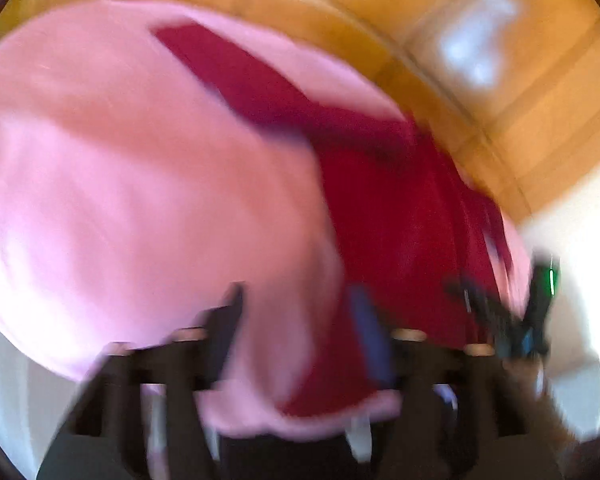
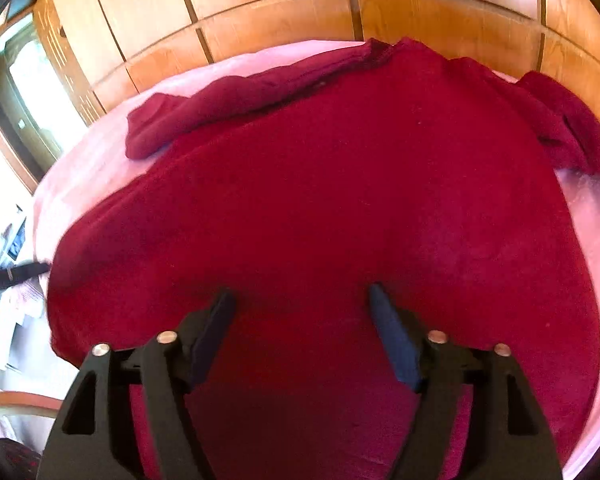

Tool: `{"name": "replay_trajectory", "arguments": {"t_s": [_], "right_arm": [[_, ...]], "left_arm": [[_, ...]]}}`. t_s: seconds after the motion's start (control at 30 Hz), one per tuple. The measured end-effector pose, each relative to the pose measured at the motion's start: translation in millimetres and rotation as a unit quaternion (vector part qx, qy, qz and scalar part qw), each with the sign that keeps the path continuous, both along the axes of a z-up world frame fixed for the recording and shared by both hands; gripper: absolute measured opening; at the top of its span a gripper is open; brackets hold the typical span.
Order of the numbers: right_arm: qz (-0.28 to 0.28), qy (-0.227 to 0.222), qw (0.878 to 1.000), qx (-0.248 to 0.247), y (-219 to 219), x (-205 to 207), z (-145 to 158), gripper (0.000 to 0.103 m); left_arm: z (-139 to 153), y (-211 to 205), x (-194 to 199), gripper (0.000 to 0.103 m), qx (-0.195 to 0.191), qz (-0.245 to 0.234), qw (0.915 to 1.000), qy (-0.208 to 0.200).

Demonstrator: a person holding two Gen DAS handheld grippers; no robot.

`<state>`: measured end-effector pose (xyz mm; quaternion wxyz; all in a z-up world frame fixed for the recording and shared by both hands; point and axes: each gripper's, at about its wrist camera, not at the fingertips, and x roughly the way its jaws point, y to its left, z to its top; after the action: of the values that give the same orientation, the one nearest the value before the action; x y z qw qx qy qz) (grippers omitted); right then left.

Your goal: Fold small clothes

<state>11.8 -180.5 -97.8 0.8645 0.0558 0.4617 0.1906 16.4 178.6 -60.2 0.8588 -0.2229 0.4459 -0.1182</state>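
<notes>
A dark red sweater [image 2: 340, 200] lies spread on a pink sheet [image 2: 80, 168], one sleeve [image 2: 204, 108] stretched to the left, another bunched at the far right. My right gripper [image 2: 302, 296] is open, its fingers apart just above the sweater's lower body. The left wrist view is motion-blurred. There the sweater [image 1: 400, 208] shows at the right, over the pink sheet [image 1: 120, 180]. My left gripper [image 1: 300, 296] is open above the sheet near the sweater's left edge. The right gripper [image 1: 512, 312] shows at the right edge of that view.
Wooden wardrobe panels [image 2: 300, 12] stand behind the bed. A window or mirror [image 2: 24, 92] is at the left. Some clutter [image 2: 16, 280] sits off the bed's left side. The left gripper's tip [image 2: 20, 272] pokes in there.
</notes>
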Motion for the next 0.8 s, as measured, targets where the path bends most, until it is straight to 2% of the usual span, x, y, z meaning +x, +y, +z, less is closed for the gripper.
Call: {"name": "replay_trajectory", "arguments": {"t_s": [0.1,0.17,0.2,0.3,0.4,0.53,0.67,0.73,0.8], "right_arm": [[0.009,-0.007,1.0,-0.021,13,1,0,0.092],[0.014,-0.013,0.999,-0.034,17,-2,1,0.096],[0.017,-0.017,0.999,-0.037,18,-3,-1,0.098],[0.022,-0.013,0.999,-0.037,20,-1,-4,0.101],[0.023,-0.005,0.999,-0.032,19,2,-6,0.101],[0.035,-0.014,0.999,-0.035,21,-2,-7,0.101],[0.036,-0.016,0.999,-0.036,23,-2,-8,0.101],[0.035,-0.016,0.998,-0.04,24,-1,-8,0.101],[0.033,-0.016,0.998,-0.044,25,0,-9,0.101]], "left_arm": [[9,29,32,0.062,0.008,0.061,0.9981,-0.01],[17,46,60,0.06,0.036,0.09,0.995,-0.025],[22,52,74,0.056,0.052,0.098,0.9933,-0.032],[29,67,122,0.056,0.095,0.108,0.989,-0.036],[25,81,180,0.056,0.126,0.118,0.9849,-0.012],[11,105,239,0.056,0.105,0.147,0.9834,0.016],[-5,126,285,0.056,0.122,0.16,0.979,0.034],[-16,130,304,0.056,0.112,0.159,0.9797,0.046],[-25,129,314,0.021,0.109,0.147,0.9819,0.048]]}}
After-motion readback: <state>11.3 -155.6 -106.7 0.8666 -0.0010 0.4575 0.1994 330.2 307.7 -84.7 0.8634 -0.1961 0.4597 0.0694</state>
